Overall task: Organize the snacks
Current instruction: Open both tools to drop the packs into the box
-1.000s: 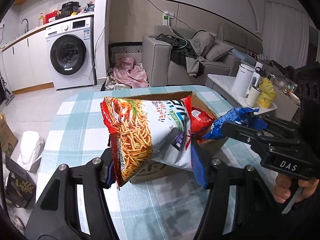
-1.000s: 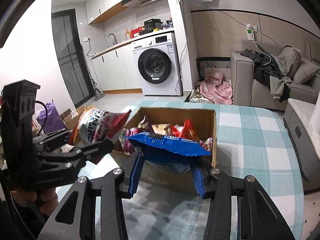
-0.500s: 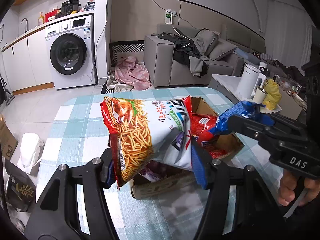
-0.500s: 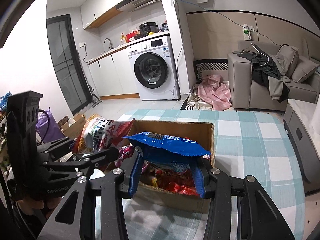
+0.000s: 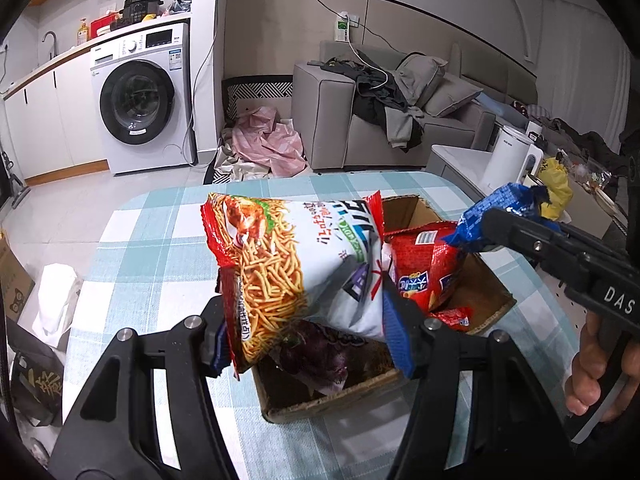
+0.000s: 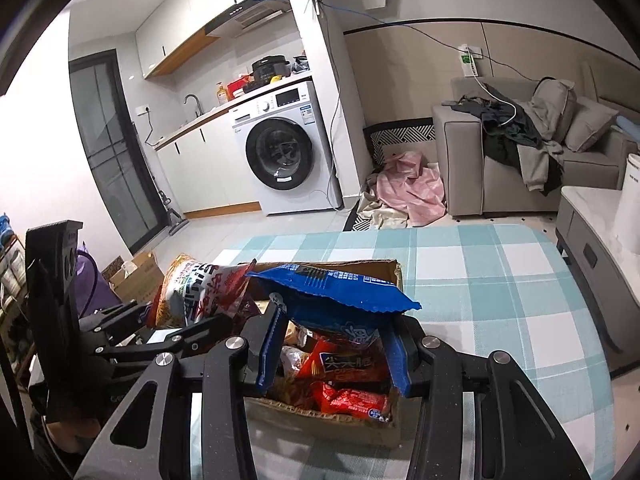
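Note:
My left gripper (image 5: 308, 332) is shut on a white and red noodle-snack bag (image 5: 292, 264) and holds it above the near left part of an open cardboard box (image 5: 340, 400). The box holds red snack packs (image 5: 424, 268) and a dark purple pack (image 5: 320, 356). My right gripper (image 6: 332, 356) is shut on a blue snack bag (image 6: 336, 292) and holds it above the same box (image 6: 320, 420), over red packs (image 6: 348, 396). The blue bag (image 5: 496, 208) and right gripper show at the right of the left wrist view. The noodle bag (image 6: 200, 288) shows at left in the right wrist view.
The box stands on a table with a teal and white checked cloth (image 5: 160, 248). A low white side table (image 5: 460, 160) with a white kettle (image 5: 508, 156) and a yellow bag (image 5: 556, 192) stands to the right. Boxes and bags (image 5: 16, 288) lie on the floor at left.
Both grippers have risen and moved forward over the box with their bags. The inside of the box and its snack packs have come into view.

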